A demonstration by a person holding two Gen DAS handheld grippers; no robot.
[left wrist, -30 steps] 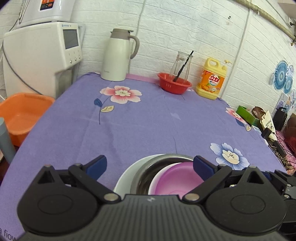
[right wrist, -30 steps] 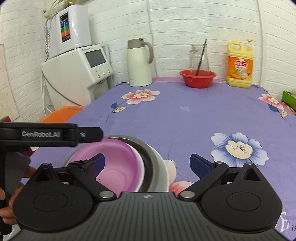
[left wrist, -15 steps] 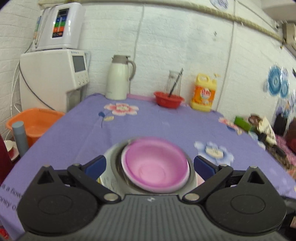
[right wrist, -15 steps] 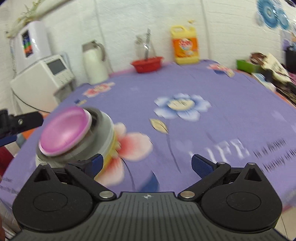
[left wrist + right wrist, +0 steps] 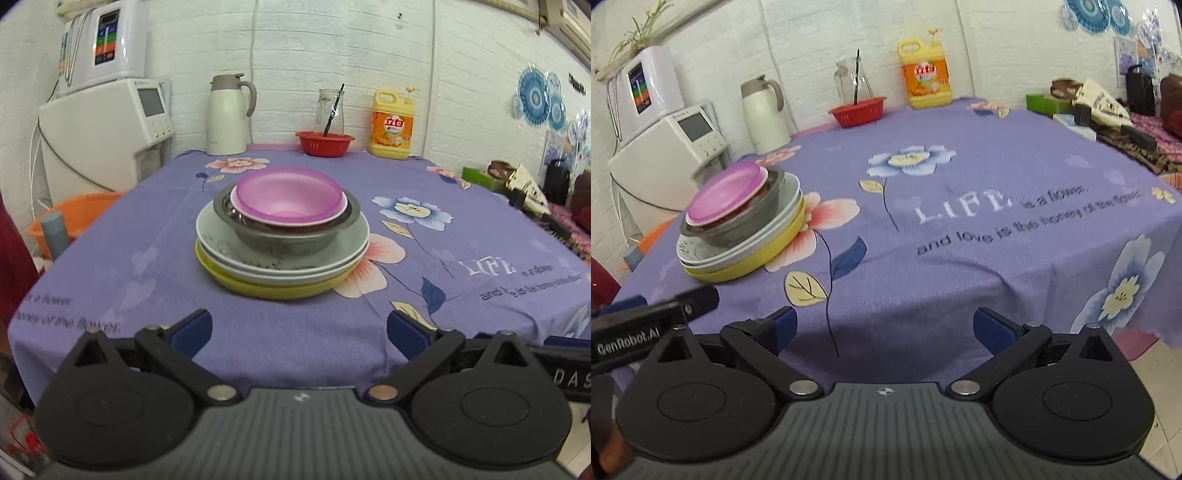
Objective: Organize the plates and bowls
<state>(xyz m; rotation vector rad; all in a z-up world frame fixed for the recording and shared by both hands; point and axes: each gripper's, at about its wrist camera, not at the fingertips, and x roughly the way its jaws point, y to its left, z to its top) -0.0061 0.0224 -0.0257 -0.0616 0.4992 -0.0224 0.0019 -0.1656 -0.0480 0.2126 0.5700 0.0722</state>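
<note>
One stack stands on the purple flowered tablecloth: a pink bowl inside a steel bowl, on white plates, on a yellow plate. The stack also shows in the right wrist view, with the pink bowl on top and the yellow plate at the bottom. My left gripper is open and empty, back from the stack near the table's front edge. My right gripper is open and empty, to the right of the stack and off the table edge.
At the back stand a white thermos jug, a red basket with a glass jar, and a yellow detergent bottle. A white water dispenser and an orange basin are at the left. Clutter lies at the right edge.
Both grippers have pulled back and away from the stack, which now stands whole and farther off. The right gripper has swung to the right.
</note>
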